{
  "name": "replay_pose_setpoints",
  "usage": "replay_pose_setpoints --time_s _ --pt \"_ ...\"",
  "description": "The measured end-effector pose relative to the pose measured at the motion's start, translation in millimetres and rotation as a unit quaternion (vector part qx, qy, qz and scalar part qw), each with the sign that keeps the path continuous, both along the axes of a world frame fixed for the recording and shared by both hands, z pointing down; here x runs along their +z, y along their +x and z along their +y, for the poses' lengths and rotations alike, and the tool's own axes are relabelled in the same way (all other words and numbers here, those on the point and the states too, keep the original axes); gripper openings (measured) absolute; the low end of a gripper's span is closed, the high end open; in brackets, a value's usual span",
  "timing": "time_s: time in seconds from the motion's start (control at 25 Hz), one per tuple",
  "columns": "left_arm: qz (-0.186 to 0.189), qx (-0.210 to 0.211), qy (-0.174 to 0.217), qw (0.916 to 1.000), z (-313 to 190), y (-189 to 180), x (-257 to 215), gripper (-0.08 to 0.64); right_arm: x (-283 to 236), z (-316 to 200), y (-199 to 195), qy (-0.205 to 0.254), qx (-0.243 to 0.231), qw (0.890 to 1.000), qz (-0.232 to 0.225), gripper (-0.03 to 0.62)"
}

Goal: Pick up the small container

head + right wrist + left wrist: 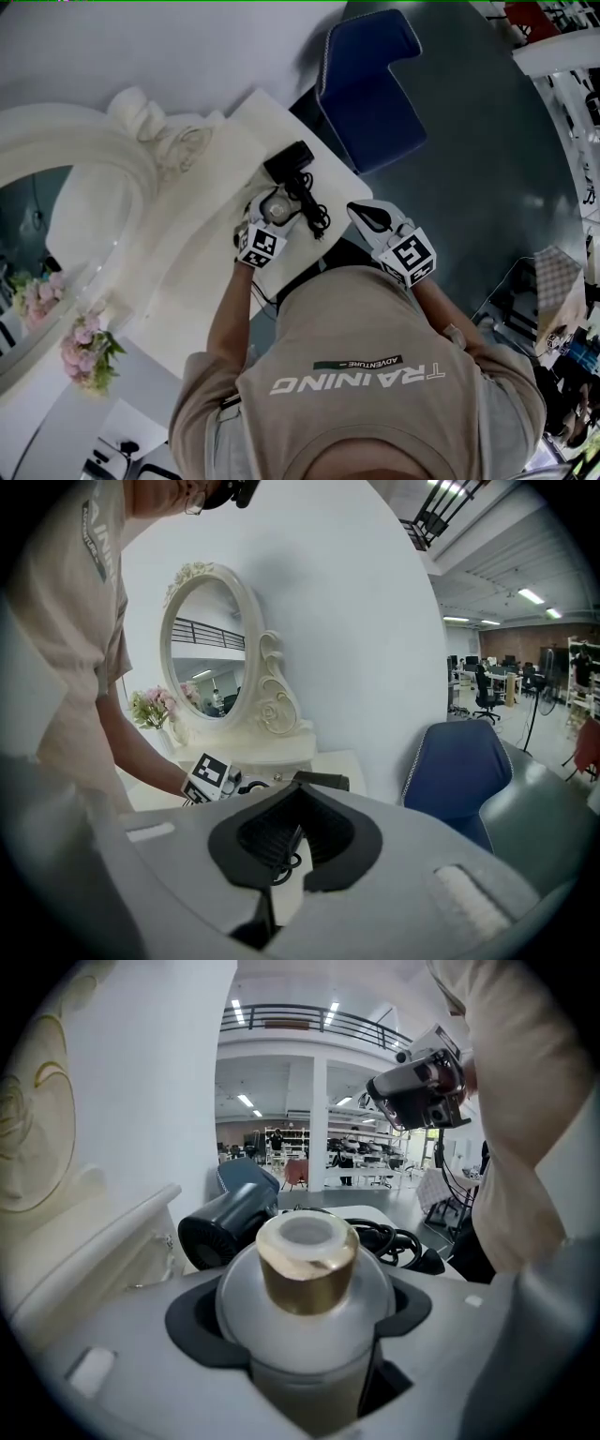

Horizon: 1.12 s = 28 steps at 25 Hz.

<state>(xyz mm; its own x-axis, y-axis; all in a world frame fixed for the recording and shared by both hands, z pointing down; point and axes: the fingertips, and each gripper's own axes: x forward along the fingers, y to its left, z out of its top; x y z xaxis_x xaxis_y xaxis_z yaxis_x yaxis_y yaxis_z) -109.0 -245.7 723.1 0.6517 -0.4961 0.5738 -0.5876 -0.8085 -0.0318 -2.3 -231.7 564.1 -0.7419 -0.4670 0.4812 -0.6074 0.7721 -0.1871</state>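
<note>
Frosted glass or plastic with a gold cap (pixel 307 1274), the small container (pixel 302 1335) stands upright between the left tongs (pixel 302 1314), whose dark pads sit against its rounded sides, so they look clamped on it. It is at the near right part of the white counter (pixel 202 262), just in front of a black hair dryer (pixel 225 1227) and its coiled cable (pixel 384 1239). Its base is hidden, so I cannot tell whether it has left the surface. The right tongs (pixel 298 841) hang empty off the counter's right edge, their pads drawn together at the tips, with nothing between them. I judge the grasp to be the step in hand. The next move calls for a straight lift that keeps the container upright, since smooth rounded walls could slip, and that clears the hair dryer and cable just behind.
</note>
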Motion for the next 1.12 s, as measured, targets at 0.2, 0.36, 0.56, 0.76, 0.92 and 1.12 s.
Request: replay_pose_setpoints --time_s 0.2,0.36,0.56,0.76,0.92,1.12 --pt "-0.003 0.000 0.004 1.0000 -0.2 -0.7 1.9 0.358 0.7 -1.7 3.3 0.001 -0.001 1.000 -0.002 0.003" --pt "-0.017 -0.003 -0.002 0.9999 0.0 -0.9 3.1 0.359 0.1 -3.1 4.7 0.002 0.000 1.000 -0.008 0.003" --pt "-0.017 -0.004 -0.011 0.9998 0.6 -1.6 6.1 0.349 -0.5 -2.9 1.6 0.005 -0.001 1.000 -0.018 0.003" --pt "-0.017 0.010 -0.014 0.9997 2.0 -1.9 9.3 0.342 -0.6 2.2 1.3 0.006 0.000 1.000 -0.021 0.003" --pt "-0.016 0.005 -0.019 0.9997 3.2 -3.4 11.2 0.342 -1.2 7.7 1.9 0.009 0.006 1.000 -0.023 0.003" --pt "-0.010 0.003 -0.010 0.9999 0.5 -1.8 10.1 0.344 -4.9 13.1 3.5 0.013 0.012 1.000 -0.026 0.003"
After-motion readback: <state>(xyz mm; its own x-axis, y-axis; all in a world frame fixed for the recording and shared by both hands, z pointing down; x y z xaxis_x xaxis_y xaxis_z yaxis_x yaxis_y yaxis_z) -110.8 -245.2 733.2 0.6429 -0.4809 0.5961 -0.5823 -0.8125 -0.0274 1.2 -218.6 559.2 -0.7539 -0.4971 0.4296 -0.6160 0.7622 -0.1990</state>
